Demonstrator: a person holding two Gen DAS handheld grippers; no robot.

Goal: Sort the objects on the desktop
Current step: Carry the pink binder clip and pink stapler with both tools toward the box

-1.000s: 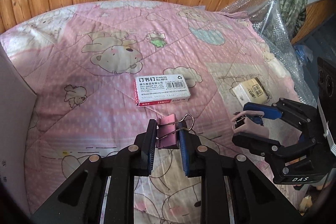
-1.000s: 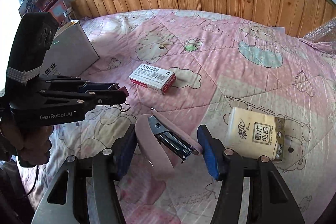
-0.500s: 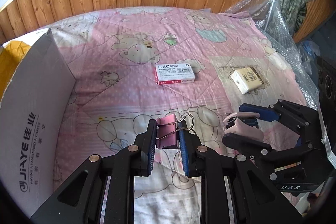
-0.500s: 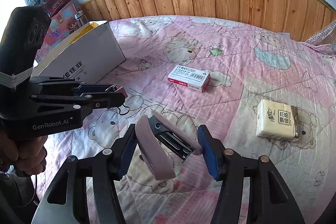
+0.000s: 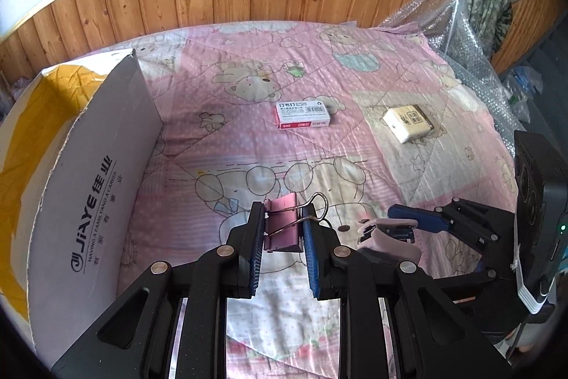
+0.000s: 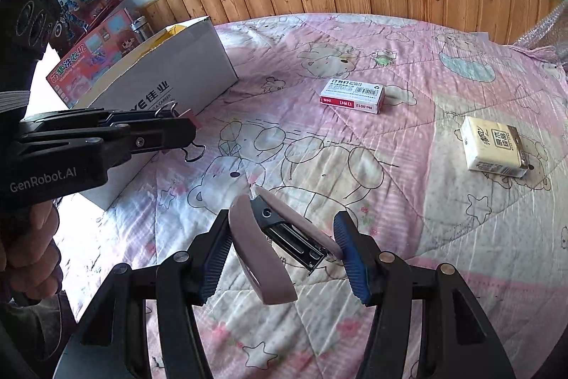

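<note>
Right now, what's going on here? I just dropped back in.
A person is sorting desk items on a pink quilt, one handheld gripper per hand. The left gripper is clamped on a pink binder clip, and the right gripper grips a pink stapler; both are held above the quilt near the open cardboard box. A staples box and a tissue pack lie on the quilt, not yet picked up.
</note>
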